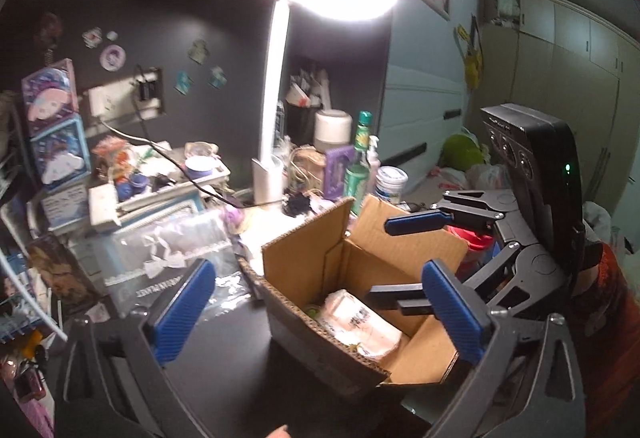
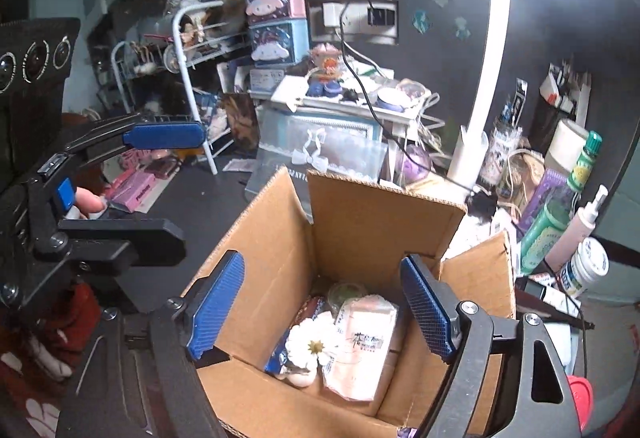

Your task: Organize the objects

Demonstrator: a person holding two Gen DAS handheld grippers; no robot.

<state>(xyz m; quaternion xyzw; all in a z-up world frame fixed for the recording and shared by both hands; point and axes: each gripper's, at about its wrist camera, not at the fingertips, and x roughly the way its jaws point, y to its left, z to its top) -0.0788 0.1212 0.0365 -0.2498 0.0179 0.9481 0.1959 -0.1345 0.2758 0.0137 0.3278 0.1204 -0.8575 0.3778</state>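
Note:
An open cardboard box (image 1: 304, 266) stands on the dark desk; it also shows in the right wrist view (image 2: 360, 234). Inside lie a pale pink packet (image 2: 362, 350), a white flower piece (image 2: 312, 348), a small round jar (image 2: 346, 292) and a white wrapped bundle (image 1: 360, 322). My left gripper (image 1: 320, 314) is open and empty, spread around the box's near left corner. My right gripper (image 2: 324, 314) is open and empty, just above the box opening. Each gripper shows in the other's view: the right one (image 1: 416, 258) and the left one (image 2: 172, 189).
Green bottle (image 1: 359, 161), white spray bottle (image 2: 586, 222) and white tub (image 2: 586, 268) stand right of the box. A white lamp post (image 1: 274, 109) rises behind. A clear bag (image 1: 176, 250), pastel tins (image 2: 276, 21) and a wire rack (image 2: 188, 49) crowd the left.

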